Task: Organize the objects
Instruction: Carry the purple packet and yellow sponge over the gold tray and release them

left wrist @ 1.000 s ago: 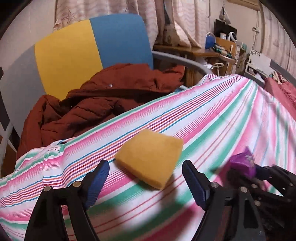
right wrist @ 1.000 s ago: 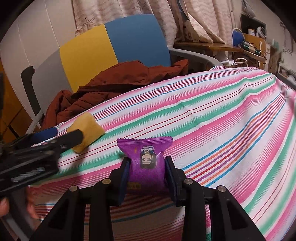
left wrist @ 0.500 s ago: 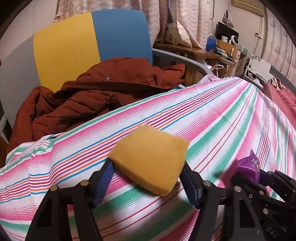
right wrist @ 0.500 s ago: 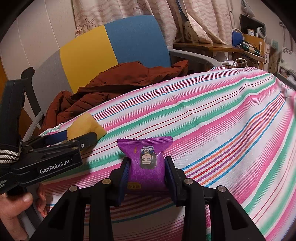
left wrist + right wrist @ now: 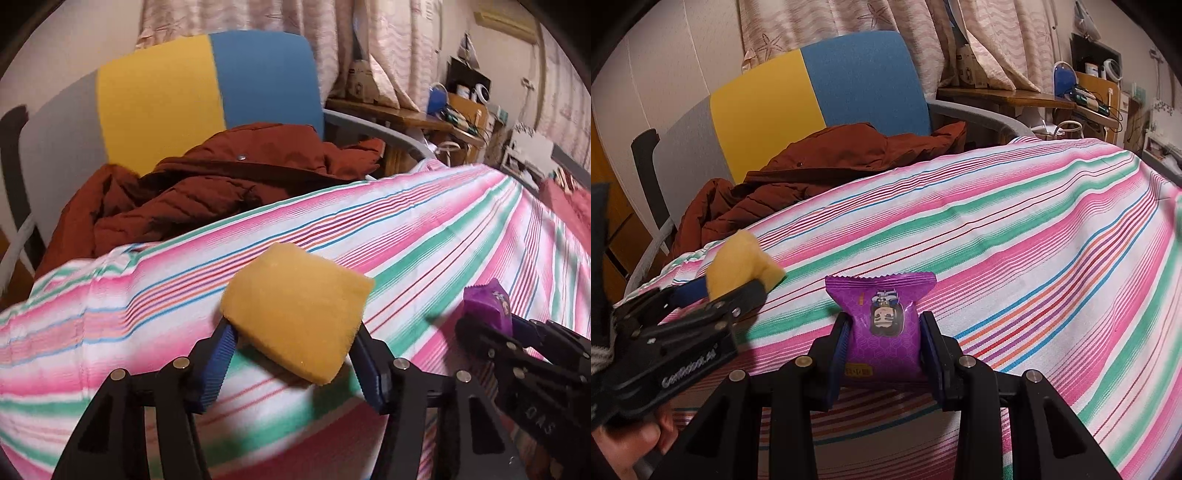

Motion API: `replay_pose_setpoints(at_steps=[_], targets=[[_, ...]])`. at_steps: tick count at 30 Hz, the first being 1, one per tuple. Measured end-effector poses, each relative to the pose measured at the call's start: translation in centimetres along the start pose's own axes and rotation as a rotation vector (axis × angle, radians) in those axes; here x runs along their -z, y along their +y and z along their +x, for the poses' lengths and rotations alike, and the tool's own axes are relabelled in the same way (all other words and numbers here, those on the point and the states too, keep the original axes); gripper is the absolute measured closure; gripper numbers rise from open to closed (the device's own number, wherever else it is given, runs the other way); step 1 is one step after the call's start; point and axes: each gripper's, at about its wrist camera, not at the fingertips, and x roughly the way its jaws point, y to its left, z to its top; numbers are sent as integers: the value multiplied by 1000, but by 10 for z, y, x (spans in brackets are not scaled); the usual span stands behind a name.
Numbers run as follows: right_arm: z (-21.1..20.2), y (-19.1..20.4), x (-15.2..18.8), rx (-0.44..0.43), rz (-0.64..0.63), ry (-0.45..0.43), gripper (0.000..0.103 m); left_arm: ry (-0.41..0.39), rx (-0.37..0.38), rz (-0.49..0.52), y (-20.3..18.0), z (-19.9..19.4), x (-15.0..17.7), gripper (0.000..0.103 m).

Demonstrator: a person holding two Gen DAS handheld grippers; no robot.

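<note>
Sponge (image 5: pixel 297 314) sits between the blue pads of your left hand-held gripper (image 5: pixel 291 358), w/ the jaws closing on it; both pads look to be at its sides, but whether they press yet you can't tell from the left wrist view. In the right wrist view the same sponge (image 5: pixel 738 267) shows at the tip of that left hand-held gripper (image 5: pixel 738 291), low at the left edge, just above the cloth (image 5: pixel 1015 240). Your thumb (image 5: pixel 631 443) shows under the gripper body, bottom left.

Your right hand-held gripper (image 5: pixel 882 345) is nearly closed, clamped on a purple packet (image 5: pixel 882 321): pads squeeze its lower half from both sides, crimped top edge up, cartoon print facing the camera. From the left wrist view the packet (image 5: pixel 487 302) pokes out of the right gripper (image 5: pixel 491 325) at the right edge, near the sponge but apart from it.

Both items are over the bench, which is covered by a striped cloth, pink, green, white w/ thin blue & red lines. Sponge is toward the cloth's left end, packet more central.

Beyond the far edge: a brown jacket (image 5: pixel 207 192) heaped on a chair (image 5: pixel 207 81) w/ grey, yellow & blue back panels. Behind that, patterned curtains (image 5: pixel 849 22). To the right, a cluttered wooden desk (image 5: pixel 1008 98).
</note>
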Motion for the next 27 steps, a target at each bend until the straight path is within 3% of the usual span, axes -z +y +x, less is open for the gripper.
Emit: replay_pose_setpoints(at_steps=[5, 11, 16, 21, 27], targets=[[0, 2, 0, 15, -11, -1, 66, -14, -11, -58, 11, -13, 12, 43], [0, 6, 1, 43, -28, -4, 66, -34, -27, -55, 10, -26, 25, 43], [-7, 11, 3, 79, -52, -39, 66, -67, -58, -8, -1, -44, 37, 43], [-28, 24, 5, 101, -111, -141, 66, -110, -92, 74, -21, -70, 56, 43], [-44, 26, 13, 103, -112, -157, 66, -165, -85, 140, -43, -107, 85, 43]])
